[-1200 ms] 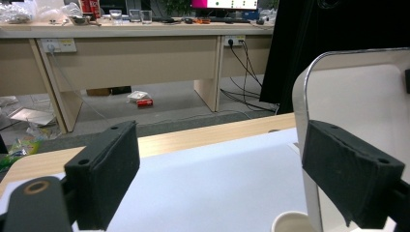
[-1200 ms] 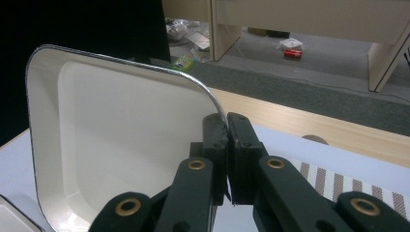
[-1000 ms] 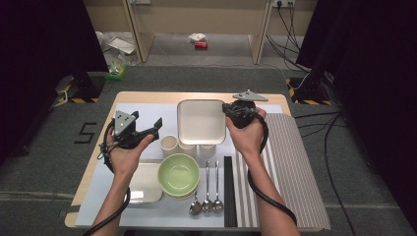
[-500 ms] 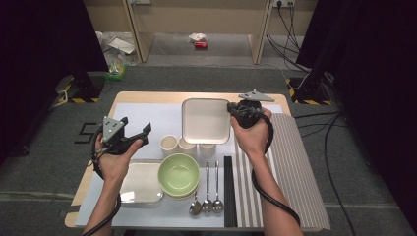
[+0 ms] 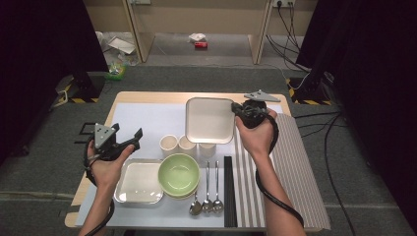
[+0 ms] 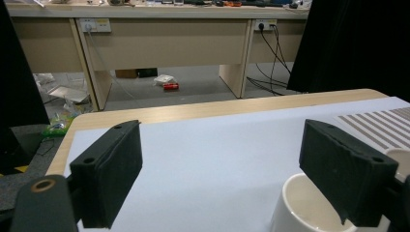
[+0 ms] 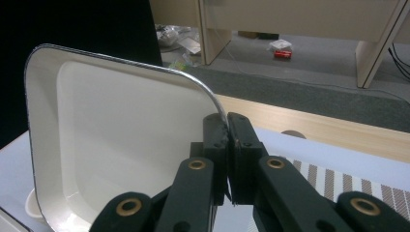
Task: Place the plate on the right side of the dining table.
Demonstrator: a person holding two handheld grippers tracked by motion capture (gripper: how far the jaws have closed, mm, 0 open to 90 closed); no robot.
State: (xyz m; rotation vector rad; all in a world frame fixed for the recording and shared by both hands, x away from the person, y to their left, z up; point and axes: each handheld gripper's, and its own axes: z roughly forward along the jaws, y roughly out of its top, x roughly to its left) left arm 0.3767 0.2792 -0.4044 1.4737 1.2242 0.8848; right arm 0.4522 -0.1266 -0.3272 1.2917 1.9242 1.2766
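High view: my right gripper (image 5: pixel 241 110) has its jaws clenched on the right rim of the cream square tray (image 5: pixel 209 119), held above the worktop (image 5: pixel 147 98) behind three cups (image 5: pixel 168 144).

Left gripper view: my left gripper (image 6: pixel 220 174) has released, empty jaws just beside a cup (image 6: pixel 304 205).

Right gripper view: the jaws pinch the tilted tray's (image 7: pixel 121 145) edge.

The left gripper (image 5: pixel 129 141), at the frame's left centre, was held level with jaws spread wide, while the right gripper (image 5: pixel 239 111), at upper right of centre, had its jaws clamped together, both forearms entering from below.
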